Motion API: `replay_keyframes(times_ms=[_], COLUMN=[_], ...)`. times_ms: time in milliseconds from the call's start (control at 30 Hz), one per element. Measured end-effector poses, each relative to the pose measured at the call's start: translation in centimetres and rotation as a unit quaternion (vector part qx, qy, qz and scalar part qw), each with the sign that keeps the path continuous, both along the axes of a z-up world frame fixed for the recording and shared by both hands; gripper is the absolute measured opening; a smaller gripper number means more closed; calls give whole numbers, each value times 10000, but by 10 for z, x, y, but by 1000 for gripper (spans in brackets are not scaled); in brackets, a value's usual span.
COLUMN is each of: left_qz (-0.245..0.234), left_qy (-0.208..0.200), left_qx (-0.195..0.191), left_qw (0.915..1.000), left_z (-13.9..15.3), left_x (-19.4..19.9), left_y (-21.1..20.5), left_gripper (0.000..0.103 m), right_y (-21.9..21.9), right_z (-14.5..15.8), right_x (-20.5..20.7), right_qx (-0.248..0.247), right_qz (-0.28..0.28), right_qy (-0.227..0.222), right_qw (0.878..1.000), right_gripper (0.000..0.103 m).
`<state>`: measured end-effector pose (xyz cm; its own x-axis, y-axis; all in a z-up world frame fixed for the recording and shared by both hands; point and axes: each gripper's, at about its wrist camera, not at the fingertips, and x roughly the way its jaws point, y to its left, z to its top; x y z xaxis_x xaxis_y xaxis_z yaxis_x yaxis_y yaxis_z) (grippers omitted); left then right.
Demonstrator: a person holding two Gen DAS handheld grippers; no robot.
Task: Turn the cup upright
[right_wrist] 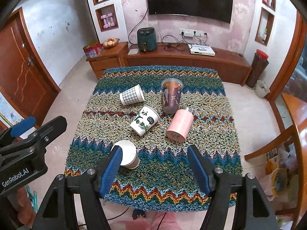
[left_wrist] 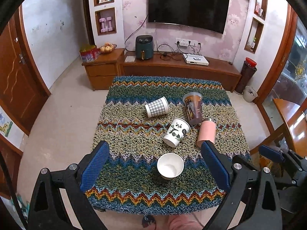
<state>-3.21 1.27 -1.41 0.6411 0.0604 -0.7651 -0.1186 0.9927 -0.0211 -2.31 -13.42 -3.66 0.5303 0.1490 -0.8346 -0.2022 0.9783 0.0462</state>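
My claws: I am holding the left gripper [left_wrist: 155, 164] and the right gripper [right_wrist: 154, 166] wide open above the near edge of the table [right_wrist: 226, 191], and both are gripping nothing.
Cup already up: the white paper cup [left_wrist: 170, 165] is standing mouth up near the near edge, left of the middle.
Cups to flip: the panda cup [right_wrist: 144, 119] and the pink cup [right_wrist: 179, 125] are lying on their sides around the middle, and the check cup [right_wrist: 132, 95] is lying further back.
Far cup: the brown clear cup [right_wrist: 171, 97] is leaning back there; I think it is tipped, not standing.
What could go wrong: the shaggy mat [right_wrist: 201, 103] is bumpy, so a cup I am setting down might be tipping again.
In the way: the panda, pink and brown cups are lying very close, so I might be bumping one into rolling.
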Motion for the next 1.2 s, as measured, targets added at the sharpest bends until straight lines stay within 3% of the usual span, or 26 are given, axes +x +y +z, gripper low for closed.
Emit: replay_keyframes(times_ms=[300,1200], left_qz=[26,-94], left_qy=[147,270], left_qx=[-186,-170], left_qw=[9997,9994], left_z=[10,8], left_x=[8,11], left_y=[6,-1], left_gripper=[97,97], right_y=[-3,-2], right_z=[22,18], right_x=[3,4], right_qx=[-9,-57], right_qz=[-76,-159], right_qy=[-164,-186], right_qw=[9998,9997], right_gripper=[71,71])
